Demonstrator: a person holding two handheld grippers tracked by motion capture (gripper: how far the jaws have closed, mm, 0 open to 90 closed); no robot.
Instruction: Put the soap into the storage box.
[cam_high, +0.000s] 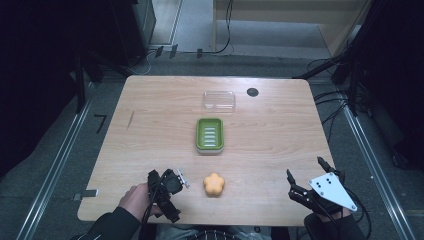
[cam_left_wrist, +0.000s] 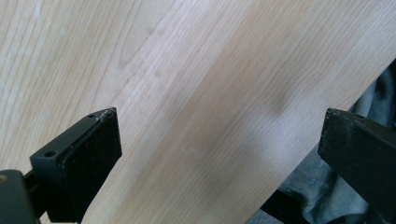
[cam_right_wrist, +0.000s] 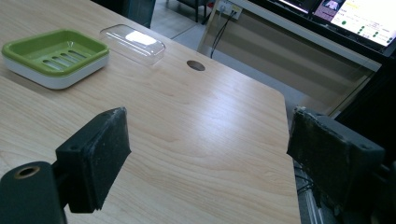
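Both grippers stand with their jaws wide apart and nothing between them. The left gripper (cam_high: 167, 192) sits low over the table (cam_high: 150, 130) near its front edge, held in a hand (cam_high: 135, 200). Just to its right, apart from it, lies the orange soap (cam_high: 213, 185). The right gripper (cam_high: 306, 180) hovers at the front right corner. Farther back, mid-table, sits the green dish (cam_high: 209, 134), and beyond it a clear lid (cam_high: 219, 100).
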